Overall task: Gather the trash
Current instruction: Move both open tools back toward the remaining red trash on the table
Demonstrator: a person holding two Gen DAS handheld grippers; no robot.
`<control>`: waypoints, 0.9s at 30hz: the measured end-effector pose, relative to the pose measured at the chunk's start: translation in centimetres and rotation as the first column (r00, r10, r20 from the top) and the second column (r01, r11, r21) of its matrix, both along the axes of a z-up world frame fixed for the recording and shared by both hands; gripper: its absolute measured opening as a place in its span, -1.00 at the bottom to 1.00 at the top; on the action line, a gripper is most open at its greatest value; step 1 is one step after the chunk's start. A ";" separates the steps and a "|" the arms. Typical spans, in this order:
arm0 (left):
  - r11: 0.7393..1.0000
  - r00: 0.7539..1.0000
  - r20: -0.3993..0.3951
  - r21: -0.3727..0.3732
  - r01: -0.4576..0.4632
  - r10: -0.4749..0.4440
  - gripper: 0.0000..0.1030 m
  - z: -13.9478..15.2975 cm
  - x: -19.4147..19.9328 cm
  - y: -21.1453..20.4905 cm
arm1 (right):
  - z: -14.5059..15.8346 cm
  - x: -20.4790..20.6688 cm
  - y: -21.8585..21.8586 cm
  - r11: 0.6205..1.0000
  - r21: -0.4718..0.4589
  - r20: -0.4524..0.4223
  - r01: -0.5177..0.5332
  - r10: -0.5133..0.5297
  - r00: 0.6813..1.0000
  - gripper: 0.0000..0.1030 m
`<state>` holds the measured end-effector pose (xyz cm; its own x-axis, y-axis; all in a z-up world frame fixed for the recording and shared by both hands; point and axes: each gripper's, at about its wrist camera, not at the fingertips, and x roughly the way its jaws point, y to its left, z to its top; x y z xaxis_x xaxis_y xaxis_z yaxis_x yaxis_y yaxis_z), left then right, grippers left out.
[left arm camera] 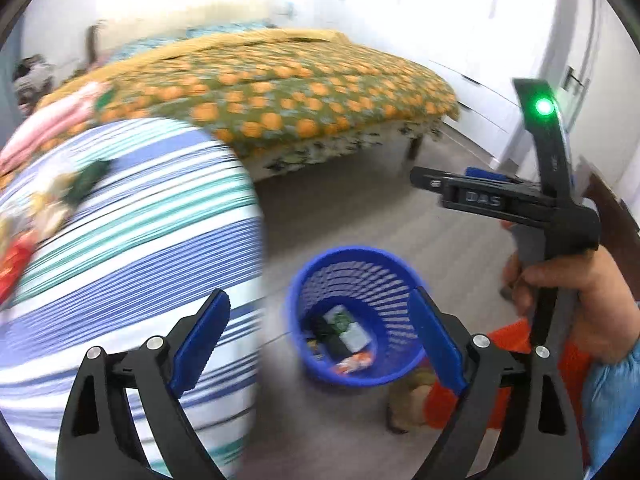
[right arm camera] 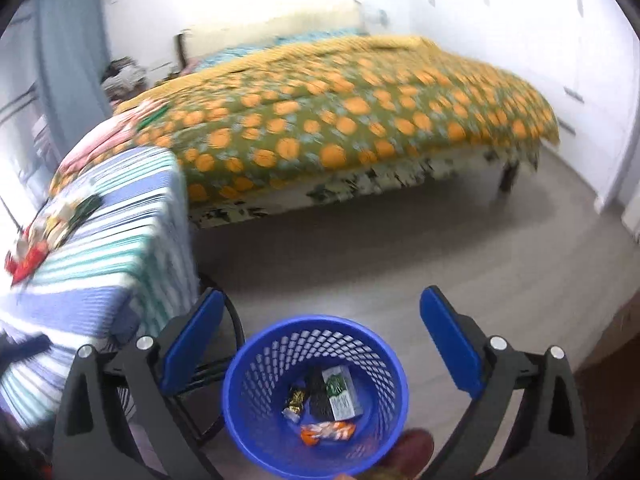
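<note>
A blue mesh bin (left arm camera: 356, 316) stands on the floor with several wrappers (left arm camera: 344, 338) inside; it also shows in the right wrist view (right arm camera: 316, 396) with its wrappers (right arm camera: 328, 404). My left gripper (left arm camera: 320, 340) is open and empty above the bin's left side. My right gripper (right arm camera: 320, 344) is open and empty above the bin; it shows from the side in the left wrist view (left arm camera: 424, 178). More wrappers (left arm camera: 28, 220) lie on a striped tablecloth (left arm camera: 140, 248) at the left, also in the right wrist view (right arm camera: 44, 228).
A bed with an orange-dotted cover (right arm camera: 340, 112) fills the back. The striped table (right arm camera: 100, 240) stands left of the bin, with a black chair frame (right arm camera: 216, 372) under it. White cupboards (right arm camera: 580, 60) line the right wall. My foot (left arm camera: 412, 400) is beside the bin.
</note>
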<state>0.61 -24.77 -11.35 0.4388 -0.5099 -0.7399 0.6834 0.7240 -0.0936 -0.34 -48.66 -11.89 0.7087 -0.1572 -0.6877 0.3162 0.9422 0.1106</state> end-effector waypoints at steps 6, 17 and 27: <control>0.976 0.977 0.032 0.045 -0.213 0.211 0.74 -0.1 2.1 9.9 | 1.4 2.0 8.8 0.982 -0.075 0.017 -0.173 0.175 0.984 0.86; 0.876 0.878 0.056 0.069 -0.478 0.475 0.74 -0.2 5.1 24.5 | 1.0 7.4 27.6 0.870 0.021 -0.037 -0.492 0.493 0.869 0.86; 0.777 0.785 0.091 0.110 -0.620 0.613 0.74 0.0 9.2 32.2 | 2.2 13.9 33.2 0.874 0.173 -0.021 -0.455 0.465 0.885 0.86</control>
<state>9.84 7.39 -11.40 0.6625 -0.0212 -0.7488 0.0875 0.9949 0.0492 13.54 -15.51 -9.71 0.6312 0.2908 -0.7191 -0.1374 0.9543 0.2654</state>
